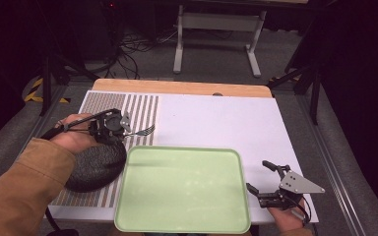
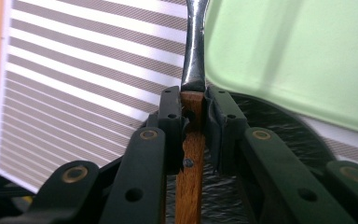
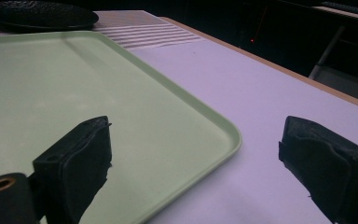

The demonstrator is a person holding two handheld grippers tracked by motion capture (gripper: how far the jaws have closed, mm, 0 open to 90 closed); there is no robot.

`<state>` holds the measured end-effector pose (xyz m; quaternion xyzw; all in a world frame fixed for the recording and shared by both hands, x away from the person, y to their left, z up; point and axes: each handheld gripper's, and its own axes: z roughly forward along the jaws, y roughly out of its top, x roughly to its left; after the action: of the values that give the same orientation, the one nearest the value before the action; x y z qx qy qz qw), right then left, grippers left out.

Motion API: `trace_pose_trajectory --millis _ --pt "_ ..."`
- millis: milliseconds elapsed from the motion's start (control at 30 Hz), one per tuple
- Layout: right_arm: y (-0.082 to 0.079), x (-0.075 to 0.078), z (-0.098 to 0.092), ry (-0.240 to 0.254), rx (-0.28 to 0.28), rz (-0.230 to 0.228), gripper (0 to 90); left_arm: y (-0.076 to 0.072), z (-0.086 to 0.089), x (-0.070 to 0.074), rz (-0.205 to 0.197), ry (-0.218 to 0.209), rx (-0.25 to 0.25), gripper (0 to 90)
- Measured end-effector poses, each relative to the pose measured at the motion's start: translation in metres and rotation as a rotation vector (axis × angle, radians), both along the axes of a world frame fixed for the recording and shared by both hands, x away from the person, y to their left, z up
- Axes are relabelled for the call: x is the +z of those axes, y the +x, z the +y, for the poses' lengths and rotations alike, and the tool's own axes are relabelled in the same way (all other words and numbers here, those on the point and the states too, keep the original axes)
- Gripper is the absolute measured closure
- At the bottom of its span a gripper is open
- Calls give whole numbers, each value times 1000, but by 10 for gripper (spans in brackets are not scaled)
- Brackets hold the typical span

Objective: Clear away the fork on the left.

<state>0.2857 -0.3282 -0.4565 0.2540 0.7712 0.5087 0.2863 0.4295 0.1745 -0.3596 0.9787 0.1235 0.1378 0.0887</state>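
Nearest the person, at the near right corner of the table, the right gripper (image 1: 265, 183) rests low over the white mat (image 1: 216, 120) — its jaws stand wide apart with nothing between them. In the right gripper view the two black pads straddle the near right corner of the green tray (image 3: 121, 93): one over the tray, the other over the mat.

The tray sits at the near middle of the table, its surface bare. Just left of it lies a dark round pad (image 1: 96, 167), partly under the left forearm in its brown sleeve (image 1: 22, 189).

Further off, on the left, the left gripper (image 1: 125, 129) hangs over the striped mat (image 1: 133, 110), just beyond the tray's far left corner. Its jaws are clamped on the wooden handle of a fork (image 1: 145, 131). In the left gripper view the pads press the handle from both sides, and the metal neck runs on past them. The tines point right, clear of the tray.

Beyond the mats, a strip of bare wood (image 1: 177, 87) marks the far edge of the table.
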Motion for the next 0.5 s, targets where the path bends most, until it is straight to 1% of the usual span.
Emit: trace_pose_trajectory --millis 67,100,133,167,200,233,267,300,333,367,500 --pt "0 0 0 0 1 1 96 -1 0 1 28 -24 14 776" --pt "0 0 0 -1 1 1 96 -1 1 2 57 -51 33 776" --pt "0 0 0 -1 1 0 96 -1 1 2 57 -51 33 776" --pt "0 0 0 -1 1 1 96 -1 1 3 68 -60 40 776" --pt "0 0 0 -1 1 1 96 0 1 4 92 -83 45 776" --pt "0 0 0 -1 2 0 96 1 2 4 106 -98 54 776" --pt "0 0 0 -2 1 0 96 2 3 5 126 -111 77 776" --pt "0 0 0 -1 2 0 96 2 3 5 126 -111 77 776" --pt "0 0 0 1 3 1 96 3 4 4 144 -124 90 776" --pt "0 0 0 1 3 1 96 3 4 4 144 -124 90 776" --pt "0 0 0 4 4 2 96 1 2 0 204 -168 123 776"
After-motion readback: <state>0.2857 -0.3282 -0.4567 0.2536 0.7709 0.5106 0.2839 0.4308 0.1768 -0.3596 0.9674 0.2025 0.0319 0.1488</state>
